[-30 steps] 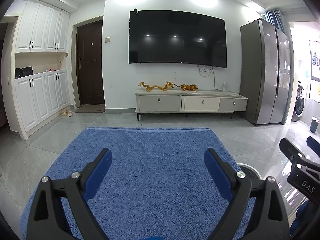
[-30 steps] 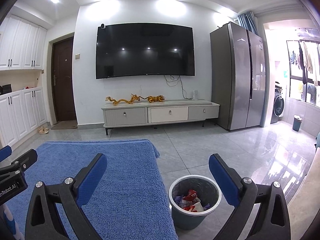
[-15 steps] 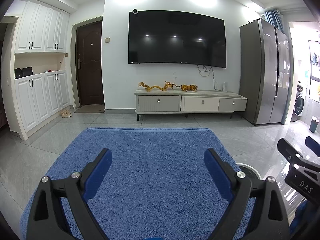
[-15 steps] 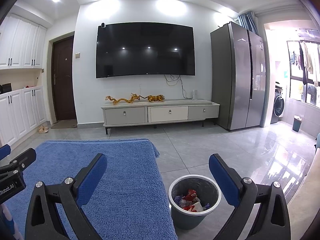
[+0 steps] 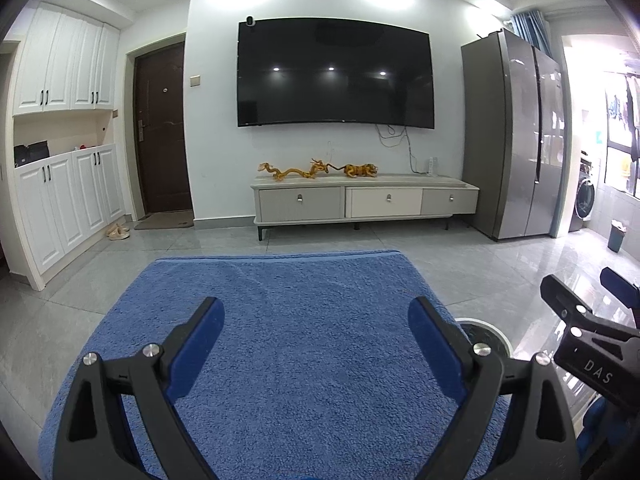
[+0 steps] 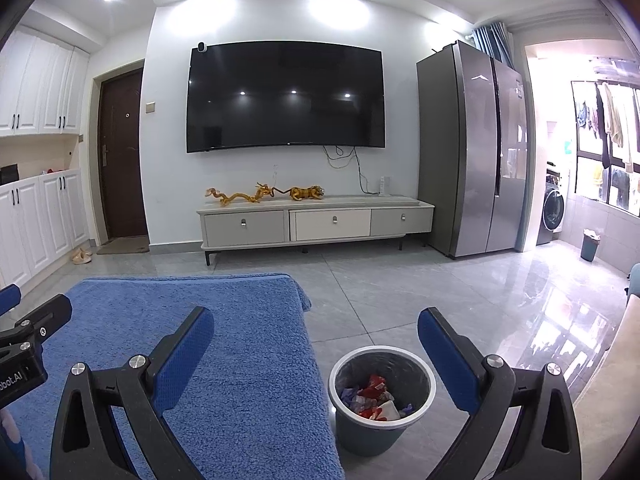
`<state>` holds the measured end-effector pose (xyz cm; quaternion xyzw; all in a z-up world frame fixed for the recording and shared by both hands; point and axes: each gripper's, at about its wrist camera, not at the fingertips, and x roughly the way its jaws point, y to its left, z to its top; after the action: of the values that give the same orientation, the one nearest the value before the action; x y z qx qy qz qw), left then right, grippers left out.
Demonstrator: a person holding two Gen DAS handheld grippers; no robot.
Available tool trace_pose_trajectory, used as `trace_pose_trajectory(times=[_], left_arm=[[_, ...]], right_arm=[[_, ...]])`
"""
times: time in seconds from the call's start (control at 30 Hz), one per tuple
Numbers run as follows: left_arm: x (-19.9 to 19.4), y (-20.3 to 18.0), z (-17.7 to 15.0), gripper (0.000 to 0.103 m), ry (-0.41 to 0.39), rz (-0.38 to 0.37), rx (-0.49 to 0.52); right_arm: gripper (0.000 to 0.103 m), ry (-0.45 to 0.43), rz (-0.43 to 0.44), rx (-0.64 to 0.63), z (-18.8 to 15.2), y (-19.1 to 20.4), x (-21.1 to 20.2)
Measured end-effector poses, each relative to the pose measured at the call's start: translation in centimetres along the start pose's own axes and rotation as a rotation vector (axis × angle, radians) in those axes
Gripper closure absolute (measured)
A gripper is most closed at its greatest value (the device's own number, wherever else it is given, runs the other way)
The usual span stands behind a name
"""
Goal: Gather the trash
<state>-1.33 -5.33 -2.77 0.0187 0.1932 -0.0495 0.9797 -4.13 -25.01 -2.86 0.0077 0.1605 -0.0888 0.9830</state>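
Observation:
A grey-blue trash bin with a white rim stands on the floor right of the blue towel-covered table. It holds several red, white and purple wrappers. My right gripper is open and empty, held above the table's right edge and the bin. My left gripper is open and empty over the blue towel. The bin's rim peeks out behind the left gripper's right finger. The right gripper shows at the right edge of the left wrist view. No loose trash shows on the towel.
A TV cabinet with golden figurines stands under a wall TV. A grey fridge is at the right, with a second bin near a washing machine. White cupboards and a brown door are at the left.

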Motion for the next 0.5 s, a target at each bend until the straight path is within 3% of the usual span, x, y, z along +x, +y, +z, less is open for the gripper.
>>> trace_pose_trajectory(times=[0.5], left_arm=[[1.4, -3.2, 0.3, 0.01, 0.014, -0.09, 0.053]], right_arm=[[0.0, 0.055, -0.07, 0.026, -1.3, -2.6, 1.2]])
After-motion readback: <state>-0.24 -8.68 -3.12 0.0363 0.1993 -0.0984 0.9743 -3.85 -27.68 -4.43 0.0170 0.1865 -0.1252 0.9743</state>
